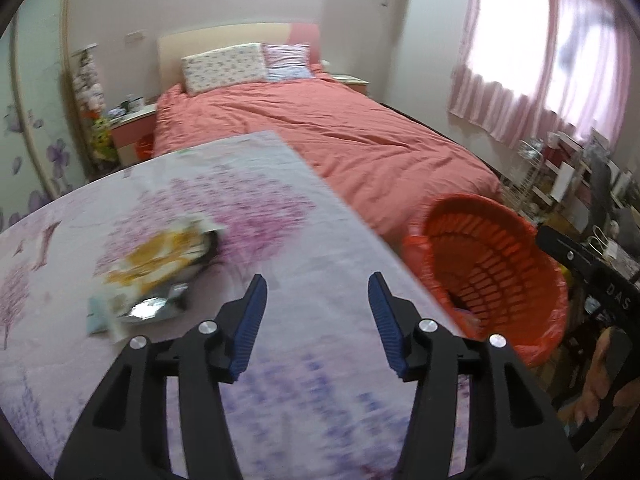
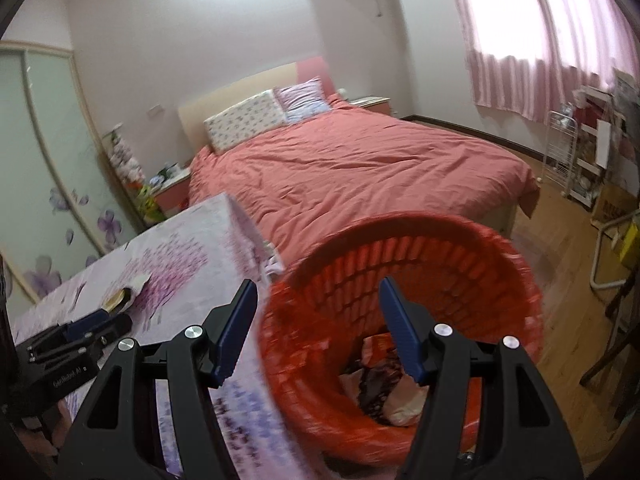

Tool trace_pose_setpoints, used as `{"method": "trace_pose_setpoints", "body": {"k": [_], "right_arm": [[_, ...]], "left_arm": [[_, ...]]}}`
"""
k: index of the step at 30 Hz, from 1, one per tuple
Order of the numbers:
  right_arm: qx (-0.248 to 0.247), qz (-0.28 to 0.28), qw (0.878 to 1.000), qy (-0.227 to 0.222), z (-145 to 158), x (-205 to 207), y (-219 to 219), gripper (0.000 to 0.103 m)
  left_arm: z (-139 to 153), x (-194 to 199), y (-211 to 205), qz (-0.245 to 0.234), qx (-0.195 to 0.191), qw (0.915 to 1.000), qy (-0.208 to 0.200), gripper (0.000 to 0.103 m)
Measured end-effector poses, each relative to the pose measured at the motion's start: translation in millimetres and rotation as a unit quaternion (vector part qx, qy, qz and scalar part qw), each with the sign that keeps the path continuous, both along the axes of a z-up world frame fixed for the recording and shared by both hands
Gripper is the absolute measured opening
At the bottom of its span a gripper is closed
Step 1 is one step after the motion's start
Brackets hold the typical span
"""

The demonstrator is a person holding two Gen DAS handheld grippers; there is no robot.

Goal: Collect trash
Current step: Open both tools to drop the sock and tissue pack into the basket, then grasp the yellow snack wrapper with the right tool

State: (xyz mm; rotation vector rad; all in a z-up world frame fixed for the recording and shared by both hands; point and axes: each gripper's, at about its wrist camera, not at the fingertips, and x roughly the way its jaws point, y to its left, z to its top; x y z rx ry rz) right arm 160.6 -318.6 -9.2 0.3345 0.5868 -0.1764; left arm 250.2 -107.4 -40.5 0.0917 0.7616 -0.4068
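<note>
Trash (image 1: 156, 276) on surface (image 1: 280, 200), blurry, looks like wrappers | my left gripper (image 1: 318, 312) spread, empty, near it | my right gripper (image 2: 318, 320) spread, empty, over red bin (image 2: 500, 280) holding scraps

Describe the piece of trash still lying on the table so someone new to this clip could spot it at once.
Start from the table with the lilac tree-print cloth at the foot of the pink bed. On its left part, ahead and left of the open left gripper, lies a crumpled wrapper. It is yellow and white with a shiny silver inside, the only loose item seen on the cloth; the other trash sits in the red basket.
</note>
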Motion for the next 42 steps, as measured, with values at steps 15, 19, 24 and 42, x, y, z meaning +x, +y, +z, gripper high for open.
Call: {"method": "trace_pose_setpoints", "body": {"k": [15,19,24,42], "right_arm": [[0.029,0.135,0.99,0.036,-5,58,129,0.064],[0.05,0.157,0.985,0.051,-11,83,161,0.063],[0.039,0.156,0.985,0.066,-18,109,193,0.063],[0.077,0.165,0.98,0.086,-38,140,211,0.001]], "left_arm": [[-9,0,170,0.167,0.021,0.9858,-0.004,0.058],[-11,-2,201,0.189,0.013,0.9819,-0.004,0.059],[-13,-4,225,0.203,0.006,0.9791,-0.006,0.06],[-19,6,231,0.2,-0.013,0.9797,0.006,0.062]]}}
